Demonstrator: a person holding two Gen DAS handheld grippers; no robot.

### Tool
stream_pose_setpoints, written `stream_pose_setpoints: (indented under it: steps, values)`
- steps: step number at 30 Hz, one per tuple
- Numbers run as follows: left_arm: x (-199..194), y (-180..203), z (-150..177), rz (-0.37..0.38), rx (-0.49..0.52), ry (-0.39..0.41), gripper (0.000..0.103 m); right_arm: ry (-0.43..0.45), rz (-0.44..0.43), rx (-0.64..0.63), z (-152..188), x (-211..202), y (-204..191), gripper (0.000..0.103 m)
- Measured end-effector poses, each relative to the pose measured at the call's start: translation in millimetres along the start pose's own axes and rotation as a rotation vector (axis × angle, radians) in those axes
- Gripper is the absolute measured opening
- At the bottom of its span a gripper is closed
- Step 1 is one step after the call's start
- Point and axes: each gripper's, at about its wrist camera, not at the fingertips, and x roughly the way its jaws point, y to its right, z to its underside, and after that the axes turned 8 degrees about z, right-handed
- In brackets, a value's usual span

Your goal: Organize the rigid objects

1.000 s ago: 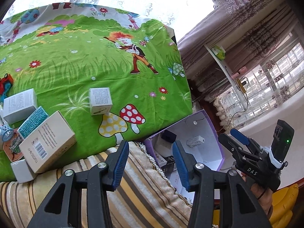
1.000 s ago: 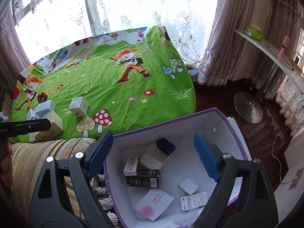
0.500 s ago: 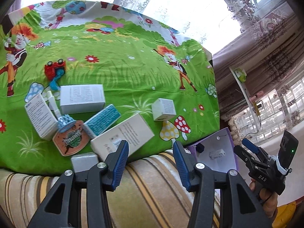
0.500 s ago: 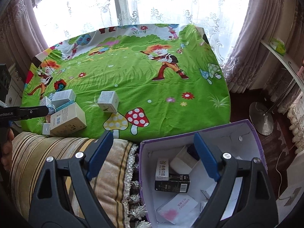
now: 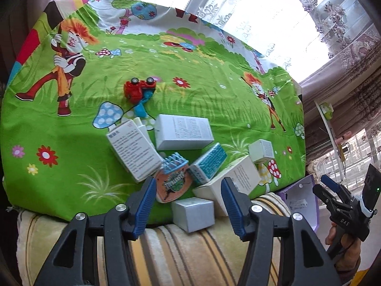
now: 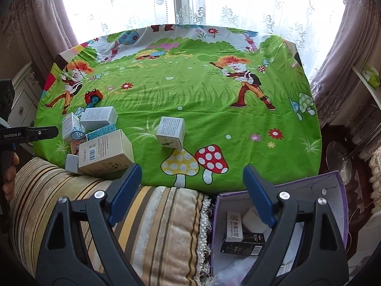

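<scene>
Since the earlier frame both views have swung from the purple bin (image 6: 333, 190) toward the box pile, and the left tool (image 5: 188, 202) has widened. Its jaws are opening, with nothing pressed between them, above a small grey box (image 5: 193, 213) at the cloth's near edge. Behind it lie an orange packet (image 5: 173, 186), a teal box (image 5: 208, 164) and 3 white boxes. The right tool (image 6: 190, 190) is wide open and empty over the striped cushion (image 6: 162, 226). 1 lone box (image 6: 171, 132) sits apart on the green surface (image 6: 202, 100). The bin already holds several boxes.
</scene>
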Motion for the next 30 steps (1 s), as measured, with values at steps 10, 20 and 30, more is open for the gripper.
stream_pose_setpoints:
  steps: [10,20,30]
  values:
    - [1.0,-22.7,-7.5,-0.144,0.223,-0.062,0.084,-0.044,-0.039,-0.039,-18.5,32.4,-21.8,0.089]
    - [30.7,-14.0,-11.6,-0.21,0.578,-0.168,0.087,-0.113,-0.078,-0.046,-34.7,73.4,-36.0,0.089]
    - [49.7,-17.9,-25.8,-0.205,0.665,-0.219,0.087,-0.163,-0.069,-0.052,-46.8,112.0,-48.3,0.089]
